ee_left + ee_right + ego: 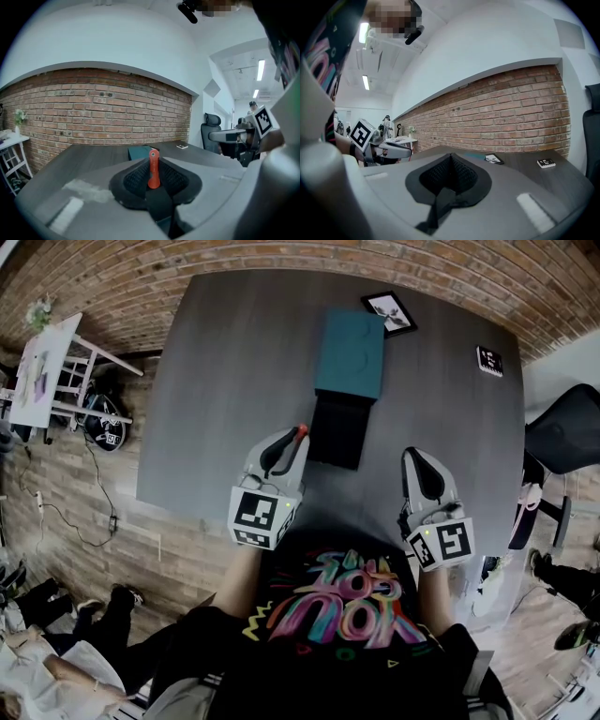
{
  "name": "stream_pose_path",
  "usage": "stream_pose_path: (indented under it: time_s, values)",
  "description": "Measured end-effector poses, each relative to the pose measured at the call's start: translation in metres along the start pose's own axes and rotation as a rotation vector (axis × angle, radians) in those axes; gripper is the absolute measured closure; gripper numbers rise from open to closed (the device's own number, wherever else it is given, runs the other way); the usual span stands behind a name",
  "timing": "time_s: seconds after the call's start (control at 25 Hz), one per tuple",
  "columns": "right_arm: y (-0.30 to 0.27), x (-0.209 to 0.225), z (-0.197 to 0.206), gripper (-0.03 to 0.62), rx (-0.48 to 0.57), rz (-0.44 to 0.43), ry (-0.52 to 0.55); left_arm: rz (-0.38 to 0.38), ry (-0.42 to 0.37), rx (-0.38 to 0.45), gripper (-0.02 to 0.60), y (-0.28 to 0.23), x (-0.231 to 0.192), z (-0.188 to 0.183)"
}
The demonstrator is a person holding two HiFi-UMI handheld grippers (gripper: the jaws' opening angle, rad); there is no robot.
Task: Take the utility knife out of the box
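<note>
Left gripper [292,448] pinching the orange utility knife [153,168], held clear of and just left of the black box [336,432]. Teal lid [350,352] lies beyond it on the bench [225,381]. Right gripper [450,161] pressed together, empty

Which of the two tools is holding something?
The left tool: its jaws pinch a slim orange-red utility knife, upright. The right tool has its jaws together with nothing between them.
</note>
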State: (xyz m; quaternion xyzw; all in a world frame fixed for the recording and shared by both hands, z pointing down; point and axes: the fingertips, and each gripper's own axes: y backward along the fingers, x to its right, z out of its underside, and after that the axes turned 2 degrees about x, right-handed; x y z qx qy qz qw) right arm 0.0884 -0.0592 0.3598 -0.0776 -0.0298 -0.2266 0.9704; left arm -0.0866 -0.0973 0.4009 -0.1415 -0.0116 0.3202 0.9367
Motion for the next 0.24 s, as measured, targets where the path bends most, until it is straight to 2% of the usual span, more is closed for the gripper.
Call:
stream_pose_path:
  time_s: [0.24]
  values:
    - [0.002,0.0049,0.0035,0.595,-0.007,0.014,0.0,0.008,-0.015,-0.004,0.525,-0.0046,0.0002,0.0033]
